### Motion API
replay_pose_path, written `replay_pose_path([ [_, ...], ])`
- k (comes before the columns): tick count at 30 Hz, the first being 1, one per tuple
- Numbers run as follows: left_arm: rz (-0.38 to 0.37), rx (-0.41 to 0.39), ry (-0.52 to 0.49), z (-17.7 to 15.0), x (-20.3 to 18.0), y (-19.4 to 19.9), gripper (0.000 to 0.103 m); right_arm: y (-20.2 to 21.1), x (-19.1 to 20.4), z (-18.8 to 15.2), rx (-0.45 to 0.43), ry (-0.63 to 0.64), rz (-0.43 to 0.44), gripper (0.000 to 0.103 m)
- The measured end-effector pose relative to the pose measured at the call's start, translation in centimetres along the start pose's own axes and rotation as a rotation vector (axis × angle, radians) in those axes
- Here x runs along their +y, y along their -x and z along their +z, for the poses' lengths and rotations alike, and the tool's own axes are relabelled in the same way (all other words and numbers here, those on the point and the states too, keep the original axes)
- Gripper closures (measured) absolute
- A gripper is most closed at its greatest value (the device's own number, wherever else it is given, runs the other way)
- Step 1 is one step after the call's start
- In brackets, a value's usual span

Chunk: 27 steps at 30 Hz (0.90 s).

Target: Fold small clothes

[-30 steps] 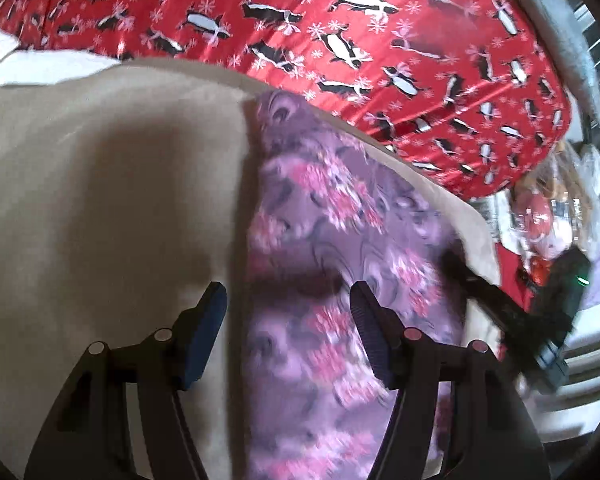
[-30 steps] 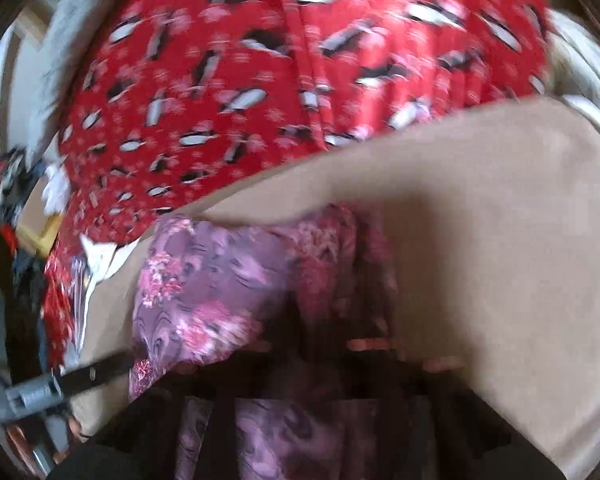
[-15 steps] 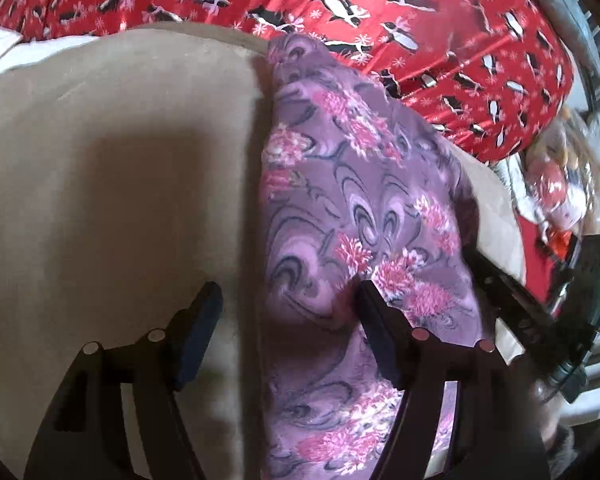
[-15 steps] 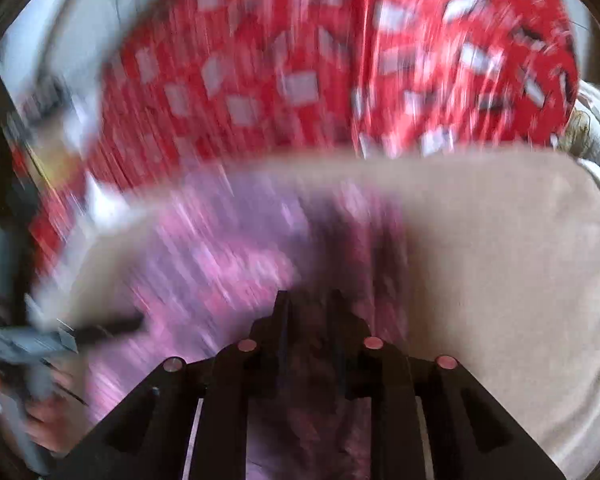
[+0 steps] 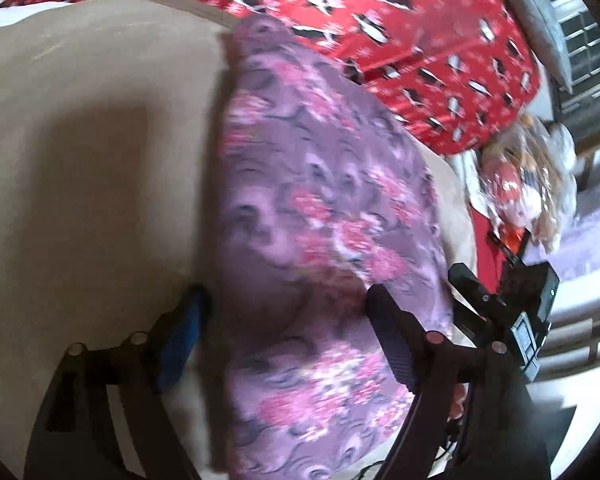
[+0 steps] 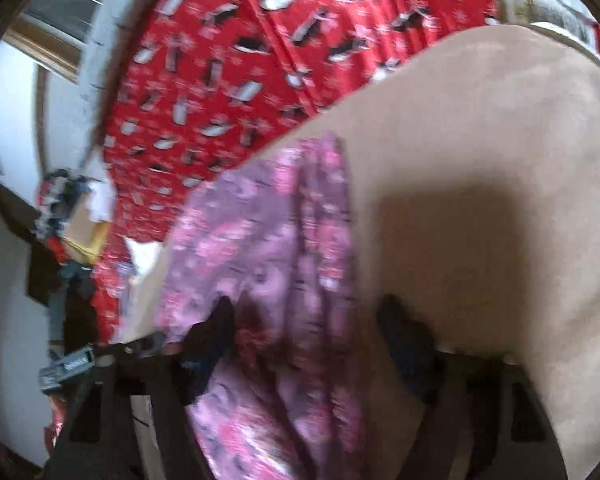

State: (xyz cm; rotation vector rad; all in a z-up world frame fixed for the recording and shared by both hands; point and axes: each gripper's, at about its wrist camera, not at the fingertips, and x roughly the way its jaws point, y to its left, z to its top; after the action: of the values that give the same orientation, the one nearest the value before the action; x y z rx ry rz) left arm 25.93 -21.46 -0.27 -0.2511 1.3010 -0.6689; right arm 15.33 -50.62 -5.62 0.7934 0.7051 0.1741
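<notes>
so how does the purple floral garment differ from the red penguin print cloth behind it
The purple floral garment is a narrow folded strip with pink flowers; the red penguin print cloth is a broad spread with black-and-white penguins. The garment lies on the beige padded surface; the red cloth lies beyond its edge. Both are patterned fabric.

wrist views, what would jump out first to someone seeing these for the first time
The purple floral garment draws the eye first, lying in a long strip on the tan surface. Behind it runs a bright red cloth with a black-and-white print. The left gripper and the right gripper both sit over the garment's near end, jaws opening, pads clear of the fabric.
</notes>
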Motion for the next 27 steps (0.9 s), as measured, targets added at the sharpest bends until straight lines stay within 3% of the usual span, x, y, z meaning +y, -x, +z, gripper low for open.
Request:
replay_pose_path([
  [3, 0.008, -0.003, 0.022, 0.6, -0.6, -0.7, 0.023, -2.1, 1.8, 0.6, 0.065, 0.076, 0.009, 0.010],
  [4, 0.023, -0.011, 0.026, 0.7, -0.7, -0.8, 0.033, -2.7, 2.4, 0.8, 0.070, 0.101, -0.016, 0.016],
  [5, 0.069, -0.024, 0.020, 0.9, -0.8, -0.8, 0.042, -3.2, 2.9, 1.1, 0.074, 0.128, -0.045, 0.040],
  [7, 0.143, -0.059, -0.014, 0.8, -1.4, -0.6, 0.067, -3.6, 3.3, 1.3, 0.072, 0.130, -0.077, 0.058],
  [8, 0.153, -0.079, -0.026, 0.5, -1.5, 0.0, 0.073, -3.2, 3.4, 1.2, 0.058, 0.136, -0.072, 0.072],
  [10, 0.185, -0.107, -0.063, 0.0, -2.0, 0.6, 0.079, -2.0, 4.2, 0.7, 0.026, 0.190, -0.093, 0.076],
  [15, 0.238, -0.163, -0.109, -1.3, -4.1, 2.6, 0.080, 0.2, 8.1, -0.6, -0.030, 0.309, -0.226, 0.077],
  [21, 0.260, -0.221, -0.134, -3.5, -4.8, 6.7, 0.080, 3.5, 11.4, -2.0, -0.078, 0.325, -0.218, 0.077],
  [27, 0.293, -0.243, -0.134, -6.6, -3.3, 10.9, 0.080, 4.9, 14.5, -5.6, -0.083, 0.320, -0.197, 0.078],
])
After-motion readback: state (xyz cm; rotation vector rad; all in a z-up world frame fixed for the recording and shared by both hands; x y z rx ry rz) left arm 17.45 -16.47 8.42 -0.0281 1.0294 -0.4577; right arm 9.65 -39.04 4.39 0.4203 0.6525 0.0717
